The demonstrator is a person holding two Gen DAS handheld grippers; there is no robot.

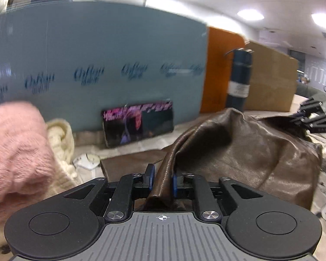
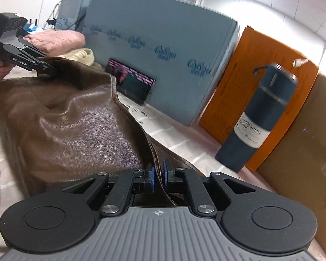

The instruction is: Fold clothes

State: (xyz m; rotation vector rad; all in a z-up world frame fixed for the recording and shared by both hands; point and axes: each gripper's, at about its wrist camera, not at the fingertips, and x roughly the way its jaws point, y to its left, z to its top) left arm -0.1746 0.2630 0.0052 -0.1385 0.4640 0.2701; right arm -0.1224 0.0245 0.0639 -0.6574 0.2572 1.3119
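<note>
1. Both claws are gripping the same brown leather garment [image 1: 245, 152]. The left claw [image 1: 162, 179] is pinching a bunched edge of it between its blue pads, jaws narrow with just the leather filling the gap.
2. The right claw [image 2: 159, 177] is doing the same on a seamed edge strip, jaws nearly together around it. In the left wrist view the right claw is showing up at about 3 o'clock, and in the right wrist view the left claw is sitting at about 10 o'clock, both on far ends of the garment.
3. The garment is hanging slack between the two claws, partly lifted off the counter [image 2: 180, 139], with the rest draping down onto it. Can't tell if it's a jacket or a skirt, honestly.
4. Progress, my guess: it's looking like early or mid fold. No neat crease is showing, the leather is still rumpled and puffed up, so the actual fold-over and flattening are still to come.
5. Also probably still waiting: a pink fuzzy garment [image 1: 15, 152] at 9 o'clock in the left view and a cream knit [image 1: 62, 139] right beside it, both lying in unfolded heaps.
6. Count: one leather piece, one pink piece, one cream knit, so three clothes that I can see. Two claws. Plus one dark blue bottle [image 2: 258, 117], one phone [image 1: 139, 124] leaning with its screen lit, one blue panel [image 1: 102, 61], one orange box [image 2: 256, 91] and one cardboard box [image 1: 271, 78].
</note>
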